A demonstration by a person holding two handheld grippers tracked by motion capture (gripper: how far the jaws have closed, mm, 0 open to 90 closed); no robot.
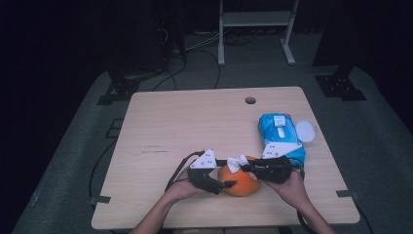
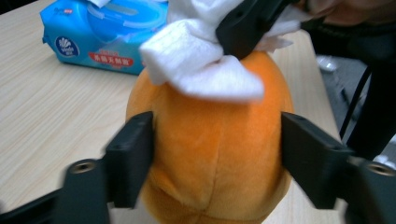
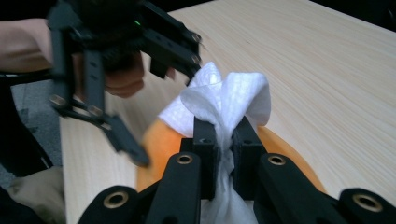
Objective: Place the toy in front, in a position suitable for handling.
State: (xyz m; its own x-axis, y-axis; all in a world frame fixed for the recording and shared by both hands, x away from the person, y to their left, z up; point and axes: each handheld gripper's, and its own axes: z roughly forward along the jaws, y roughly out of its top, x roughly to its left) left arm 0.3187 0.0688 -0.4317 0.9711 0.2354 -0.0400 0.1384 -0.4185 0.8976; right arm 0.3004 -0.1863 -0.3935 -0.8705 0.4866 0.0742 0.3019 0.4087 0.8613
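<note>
Orange plush (image 2: pixel 219 154) between parted left tongs (image 2: pixel 217 158) | right tongs (image 3: pixel 223 154) clamp white wipe (image 3: pixel 229 100) | wooden table (image 1: pixel 185 122), dark room

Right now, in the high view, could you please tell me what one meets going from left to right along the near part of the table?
Left gripper → round orange plush toy → black right gripper pinching a white wipe → blue pack of wet wipes → round white lid.

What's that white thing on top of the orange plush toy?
A crumpled white wipe lies on the orange plush toy, pinched by the right gripper. The toy's top beneath it is covered.
</note>
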